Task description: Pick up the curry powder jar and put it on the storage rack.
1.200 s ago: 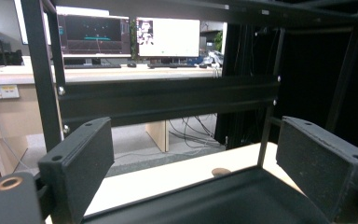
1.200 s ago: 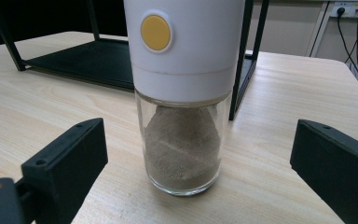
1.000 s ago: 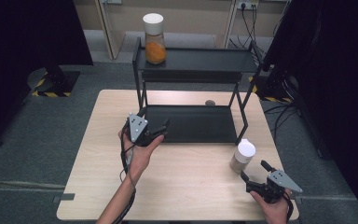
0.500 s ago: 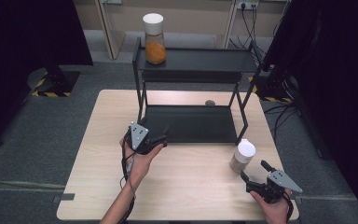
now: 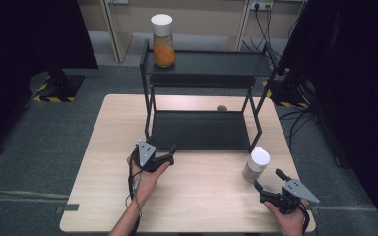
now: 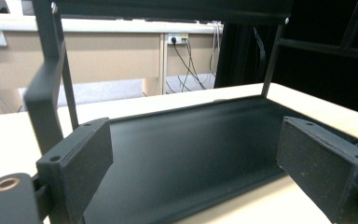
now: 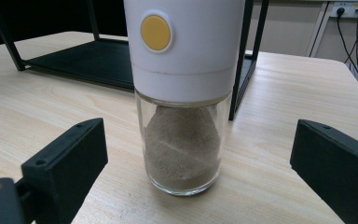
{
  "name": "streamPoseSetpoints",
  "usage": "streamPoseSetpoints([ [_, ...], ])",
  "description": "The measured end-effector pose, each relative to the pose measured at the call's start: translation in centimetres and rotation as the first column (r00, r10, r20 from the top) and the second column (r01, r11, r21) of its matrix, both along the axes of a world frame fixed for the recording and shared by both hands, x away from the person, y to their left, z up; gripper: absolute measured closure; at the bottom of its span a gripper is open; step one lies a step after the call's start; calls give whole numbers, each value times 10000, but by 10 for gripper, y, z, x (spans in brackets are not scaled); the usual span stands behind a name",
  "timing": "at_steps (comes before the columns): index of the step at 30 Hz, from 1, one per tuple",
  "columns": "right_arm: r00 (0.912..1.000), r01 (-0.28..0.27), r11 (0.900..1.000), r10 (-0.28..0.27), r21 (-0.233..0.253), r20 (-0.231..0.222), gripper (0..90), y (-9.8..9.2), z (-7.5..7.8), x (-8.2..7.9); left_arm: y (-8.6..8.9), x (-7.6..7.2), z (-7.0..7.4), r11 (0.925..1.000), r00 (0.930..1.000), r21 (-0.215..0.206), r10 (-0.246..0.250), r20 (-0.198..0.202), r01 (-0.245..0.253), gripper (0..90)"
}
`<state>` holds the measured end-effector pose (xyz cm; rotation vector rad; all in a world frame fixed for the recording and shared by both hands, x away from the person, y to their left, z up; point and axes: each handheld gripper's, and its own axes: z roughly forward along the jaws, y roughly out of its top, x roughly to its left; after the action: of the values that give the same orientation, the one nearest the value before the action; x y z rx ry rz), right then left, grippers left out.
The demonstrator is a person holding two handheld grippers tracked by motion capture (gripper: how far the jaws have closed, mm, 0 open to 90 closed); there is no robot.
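Two spread jaws of the right gripper (image 7: 196, 177) flanked the white-capped glass jar of grey-brown powder (image 7: 182, 93), untouched; the step was approach; next, advance and close

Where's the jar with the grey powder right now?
In the high view the grey-powder jar stands upright on the table's right side, just off the black rack's front right leg, with the open right gripper directly before it.
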<state>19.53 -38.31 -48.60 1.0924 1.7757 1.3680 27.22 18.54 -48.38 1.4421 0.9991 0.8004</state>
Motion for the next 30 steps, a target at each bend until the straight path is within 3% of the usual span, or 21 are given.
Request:
streamPoseSetpoints([
  [10,10000,12,10000,-12,-16,4,42,0,0,0,7,-4,-20,9999,9992,-101,-68,-398,64,98],
  [22,10000,9,10000,-9,-5,15,42,0,0,0,9,-4,-23,9999,9977,-50,-99,-667,96,95],
  [30,10000,-19,10000,19,-36,56,42,0,-1,-1,9,-6,-24,10000,9983,-92,-29,-589,24,93],
])
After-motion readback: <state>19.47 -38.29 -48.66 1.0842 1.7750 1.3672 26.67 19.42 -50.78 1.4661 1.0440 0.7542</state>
